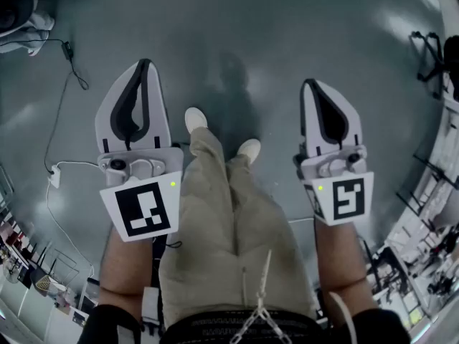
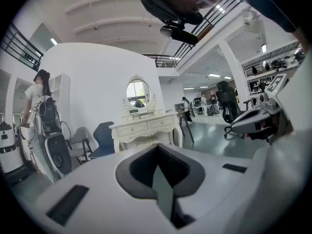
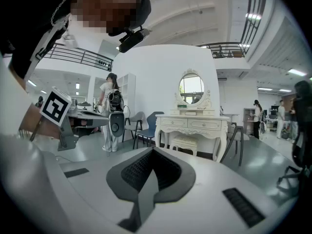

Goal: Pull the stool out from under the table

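A white dressing table (image 3: 192, 124) with an oval mirror stands some way ahead against a white wall; it also shows in the left gripper view (image 2: 145, 127). A cream stool (image 3: 184, 143) is tucked between its legs. Both grippers are far from it. In the head view my left gripper (image 1: 145, 64) and right gripper (image 1: 310, 84) are held side by side above the grey floor, over the person's legs. Each has its jaws shut with nothing between them, as the left gripper (image 2: 157, 152) and right gripper (image 3: 153, 152) show in their own views.
A blue chair (image 3: 148, 126) and a grey chair (image 3: 134, 123) stand left of the table, a dark chair (image 3: 235, 135) right of it. A person with a backpack (image 3: 111, 113) stands at the left. A white cable (image 1: 51, 192) lies on the floor.
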Demonstrator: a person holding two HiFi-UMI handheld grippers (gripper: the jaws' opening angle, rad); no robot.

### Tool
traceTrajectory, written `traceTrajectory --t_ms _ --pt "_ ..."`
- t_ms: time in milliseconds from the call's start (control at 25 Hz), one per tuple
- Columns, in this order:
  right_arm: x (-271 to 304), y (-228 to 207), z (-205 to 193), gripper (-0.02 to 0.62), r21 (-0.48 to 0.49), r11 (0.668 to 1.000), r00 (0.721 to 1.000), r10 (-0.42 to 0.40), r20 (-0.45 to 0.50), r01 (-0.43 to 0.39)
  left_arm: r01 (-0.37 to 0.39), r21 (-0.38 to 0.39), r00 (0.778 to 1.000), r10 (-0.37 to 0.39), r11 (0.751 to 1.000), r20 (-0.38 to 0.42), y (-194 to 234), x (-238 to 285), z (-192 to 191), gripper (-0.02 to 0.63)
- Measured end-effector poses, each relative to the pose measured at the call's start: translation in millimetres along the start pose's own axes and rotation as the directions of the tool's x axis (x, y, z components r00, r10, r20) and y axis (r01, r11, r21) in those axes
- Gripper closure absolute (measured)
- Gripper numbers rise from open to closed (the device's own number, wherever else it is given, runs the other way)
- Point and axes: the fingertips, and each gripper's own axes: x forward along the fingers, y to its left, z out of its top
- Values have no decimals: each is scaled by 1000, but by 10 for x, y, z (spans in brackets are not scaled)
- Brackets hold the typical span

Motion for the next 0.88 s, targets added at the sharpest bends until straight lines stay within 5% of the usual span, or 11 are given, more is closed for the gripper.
traceTrajectory --t_ms 400,600,640,720,880 --pt "-188 -42 20 594 -9 999 999 37 34 -36 -55 6 995 55 998 -81 -69 -159 -97 601" --pt "-80 -80 -112 591 13 1000 1000 25 4 -25 -44 -63 989 35 997 -143 -2 -98 -373 559" --pt "-59 -108 -140 578 26 999 1000 22 -4 -22 -32 -70 988 21 997 -154 -14 -73 -428 517" --pt "5 -174 -209 436 52 998 999 21 -26 -20 -11 -66 986 0 998 -168 -39 15 -508 472" --pt "140 -260 -352 381 67 998 997 2 -74 3 30 -73 984 -42 997 -175 -62 246 -598 424"
